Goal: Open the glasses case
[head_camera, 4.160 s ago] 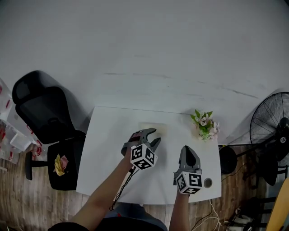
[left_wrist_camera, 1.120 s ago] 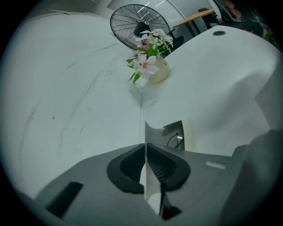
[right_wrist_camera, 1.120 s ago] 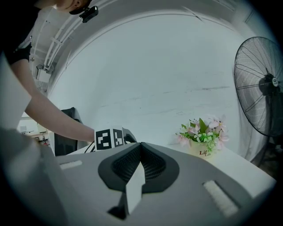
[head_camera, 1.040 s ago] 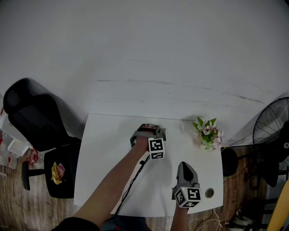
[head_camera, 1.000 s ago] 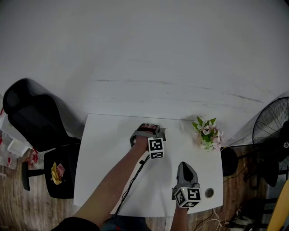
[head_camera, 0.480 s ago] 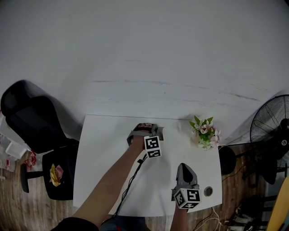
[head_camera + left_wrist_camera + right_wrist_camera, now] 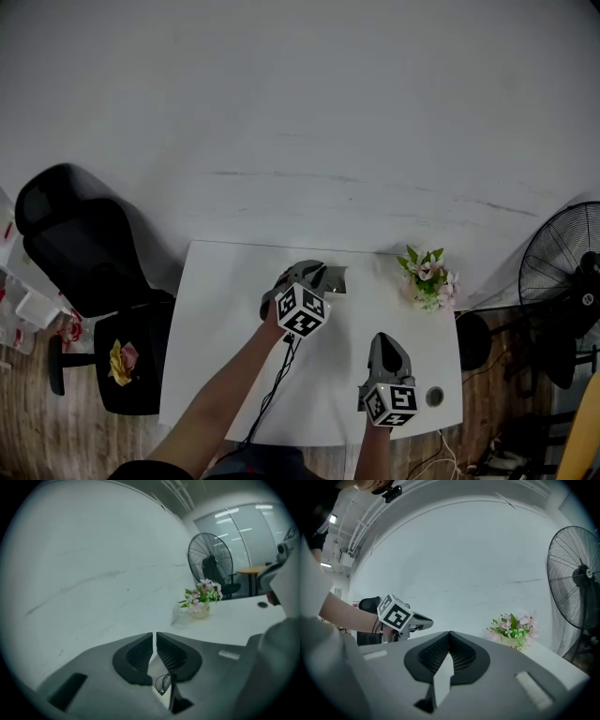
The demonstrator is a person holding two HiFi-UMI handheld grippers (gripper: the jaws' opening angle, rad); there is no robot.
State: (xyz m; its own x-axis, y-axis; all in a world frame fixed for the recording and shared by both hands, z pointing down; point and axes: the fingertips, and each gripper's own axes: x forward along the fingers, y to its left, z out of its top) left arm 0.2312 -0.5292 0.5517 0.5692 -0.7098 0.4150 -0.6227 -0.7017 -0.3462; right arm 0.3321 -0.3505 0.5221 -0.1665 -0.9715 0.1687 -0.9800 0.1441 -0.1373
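left gripper (image 7: 319, 273), head view: it reaches over the white table (image 7: 216, 366) toward the far edge. Its tips are right at the glasses case (image 7: 336, 279), but contact cannot be told from here.
glasses case, head view: a small grey shape near the table's far edge, between the left gripper and the flowers (image 7: 427, 274). One part seems to stand up, so the lid is probably raised.
right gripper (image 7: 387, 339), head view: nearer the person and well apart from the case.
left gripper (image 7: 154, 638), left gripper view: the jaws stand a narrow slit apart and have just been opening. Nothing is between the pads.
glasses (image 7: 163, 682), left gripper view: a thin wire rim shows below the slit, over a pale surface. That is likely the lining of the opened case, though it is not certain.
right gripper (image 7: 449, 637), right gripper view: the jaws are closed together on nothing.
handling: likely a light, stiff shell with a smooth skin that pads may slip on. It would skid or lift unless its base is pinned.
where to hold: the middle of the lid's free front lip, away from the hinge.
care: the glasses inside are fragile, so keep the tips off them.
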